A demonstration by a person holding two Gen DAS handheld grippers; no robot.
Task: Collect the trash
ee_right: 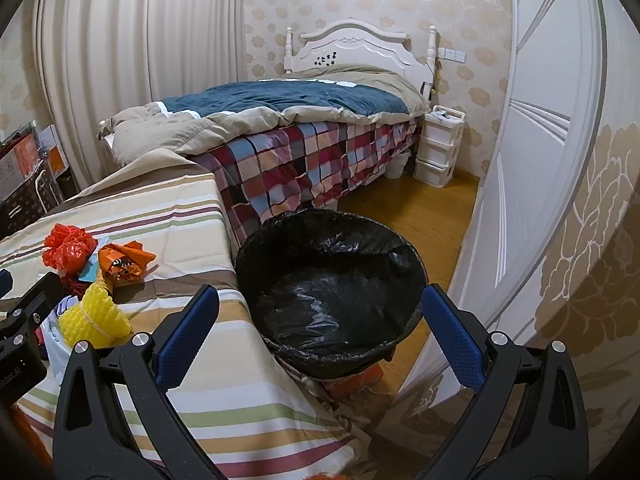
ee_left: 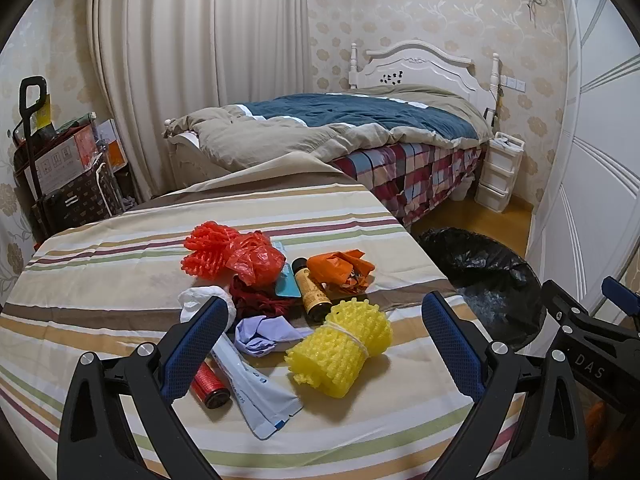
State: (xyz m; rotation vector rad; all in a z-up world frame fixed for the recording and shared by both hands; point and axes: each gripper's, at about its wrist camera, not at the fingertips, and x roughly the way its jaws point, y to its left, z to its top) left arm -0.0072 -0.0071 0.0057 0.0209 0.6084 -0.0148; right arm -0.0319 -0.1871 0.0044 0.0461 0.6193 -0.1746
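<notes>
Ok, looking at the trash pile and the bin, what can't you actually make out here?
- Red cylindrical battery: left wrist view, far end behind the left claw finger.
- White printed plastic pouch: lettering too small to read.
- Black-lined round trash bin: right wrist view, base hidden behind the striped tablecloth; contents unclear against the glossy liner.

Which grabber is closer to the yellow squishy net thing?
Left. The left gripper hangs open right over the yellow foam net; the right gripper is off beside it, open over the black bin.
</notes>
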